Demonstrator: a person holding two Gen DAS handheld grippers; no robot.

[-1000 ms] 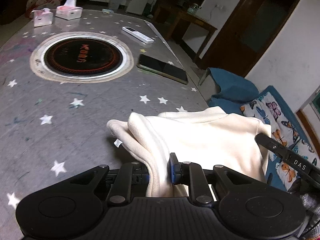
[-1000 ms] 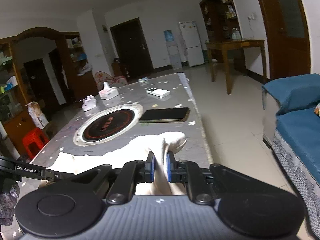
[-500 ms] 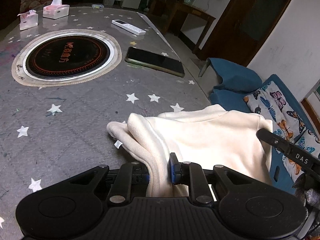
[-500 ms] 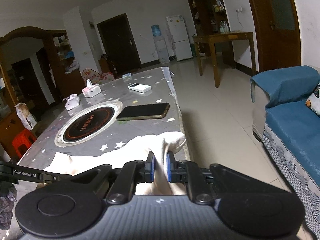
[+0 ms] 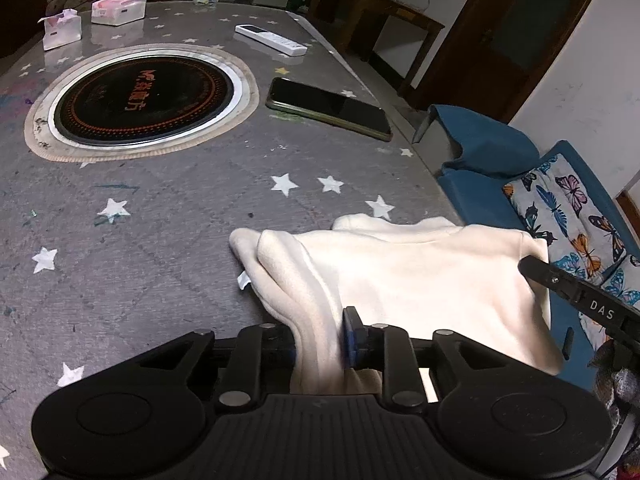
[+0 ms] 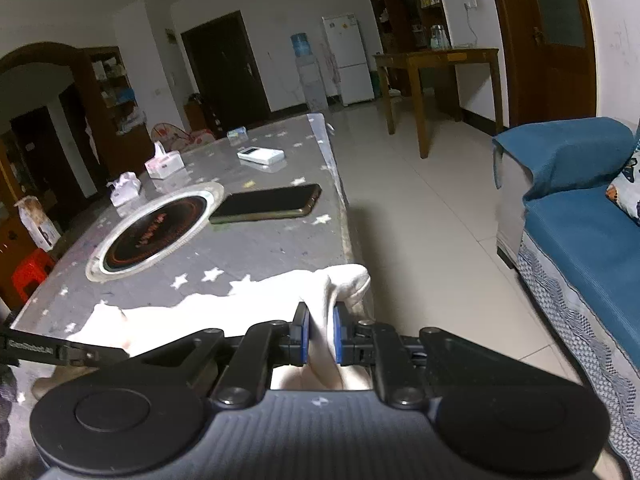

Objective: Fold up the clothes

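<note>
A cream fleece garment (image 5: 420, 276) lies at the near right corner of the grey star-patterned table (image 5: 160, 208). My left gripper (image 5: 320, 340) is shut on a bunched fold of it at the garment's left side. My right gripper (image 6: 319, 336) is shut on another fold of the same garment (image 6: 328, 292) at the table's right edge. The right gripper's body shows in the left wrist view (image 5: 580, 300) at the garment's far right corner. The left gripper's body shows at the left of the right wrist view (image 6: 52, 350).
A round black induction cooktop (image 5: 144, 100) is set into the table. Beyond the garment lie a black phone (image 5: 328, 108), a white remote (image 5: 270, 39) and two tissue packs (image 5: 118, 8). A blue sofa (image 6: 580, 232) stands right of the table across a tiled floor (image 6: 420, 220).
Both grippers have moved forward over the table with the garment still held. The phone and cooktop now appear nearer.
</note>
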